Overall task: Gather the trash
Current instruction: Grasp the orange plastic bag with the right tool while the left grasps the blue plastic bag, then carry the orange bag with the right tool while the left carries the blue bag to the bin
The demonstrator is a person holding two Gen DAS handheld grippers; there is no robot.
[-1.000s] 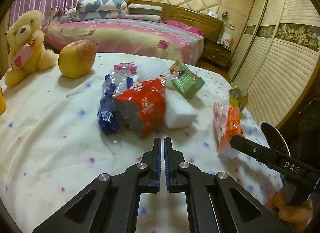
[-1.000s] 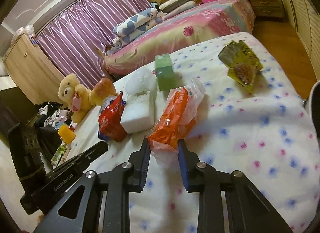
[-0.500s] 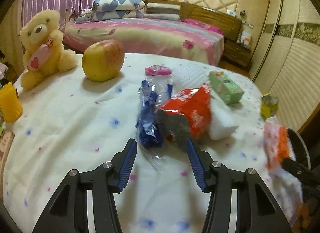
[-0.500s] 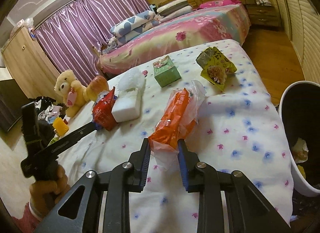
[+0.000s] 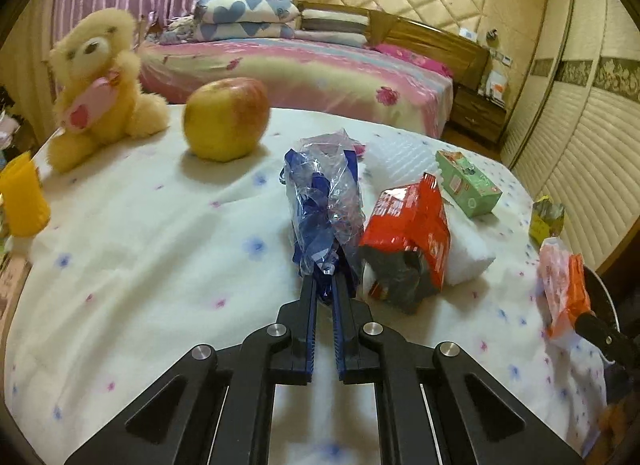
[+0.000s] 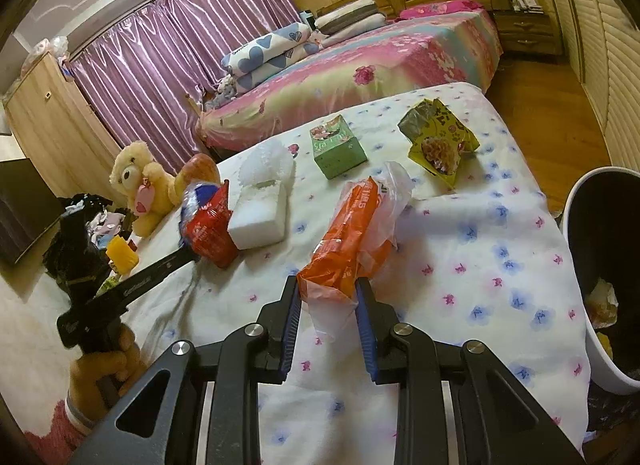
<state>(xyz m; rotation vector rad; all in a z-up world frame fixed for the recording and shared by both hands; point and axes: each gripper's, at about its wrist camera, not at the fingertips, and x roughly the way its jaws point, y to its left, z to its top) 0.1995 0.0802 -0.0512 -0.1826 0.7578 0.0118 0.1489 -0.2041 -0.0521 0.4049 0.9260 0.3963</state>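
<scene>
Flowered bedspread [image 5: 160, 265]: left hand-held gripper [image 5: 324, 289] just closed, pinching blue wrapper [image 5: 324, 201].

We see a fluffy cream teddy bear [image 5: 94, 89] holding a pink heart at the far left of the flower-dotted white bedsheet [image 5: 132, 265], with a round yellow-red apple [image 5: 226, 119] just to its right. A yellow plastic cup [image 5: 24, 195] stands at the near left edge. Beyond lies a second bed under a pink floral cover [image 5: 304, 69], folded heart-print quilts [image 5: 244, 19] stacked on it. Shiny purple curtains [image 6: 168, 45] hang behind, and a light wooden cabinet [image 6: 48, 113] stands at their left.
</scene>
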